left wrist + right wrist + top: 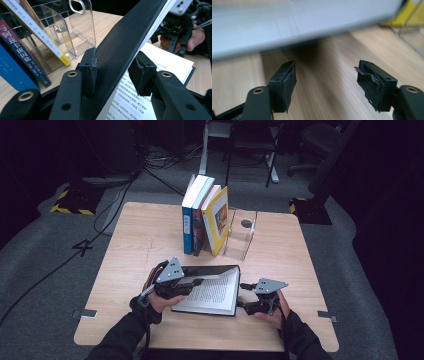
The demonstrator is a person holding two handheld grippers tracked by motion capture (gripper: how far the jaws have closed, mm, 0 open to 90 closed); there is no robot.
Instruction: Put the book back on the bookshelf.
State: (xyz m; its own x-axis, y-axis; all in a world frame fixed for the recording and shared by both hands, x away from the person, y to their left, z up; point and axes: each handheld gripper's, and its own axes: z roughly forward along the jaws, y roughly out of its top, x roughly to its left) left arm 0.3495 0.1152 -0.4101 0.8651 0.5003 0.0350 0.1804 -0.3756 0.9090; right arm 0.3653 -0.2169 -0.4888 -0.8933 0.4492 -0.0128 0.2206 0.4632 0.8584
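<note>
An open book point(215, 292) lies near the table's front edge, its printed pages facing up. Its black cover point(125, 42) and a wad of pages are lifted at a slant on the left side. My left gripper point(196, 283) is shut on that raised part, one pad on the cover and one on the page side point(115, 72). My right gripper point(242, 295) sits just off the book's right edge with its jaws open and nothing between them point(327, 82). The blurred page block point(287, 25) lies ahead of it, just above the wood.
Three upright books point(205, 215) stand at the back middle of the wooden table point(140, 235), leaning on a clear acrylic holder point(240, 235) to their right. Bare wood lies to both sides of the open book. Chairs and cables are on the floor beyond.
</note>
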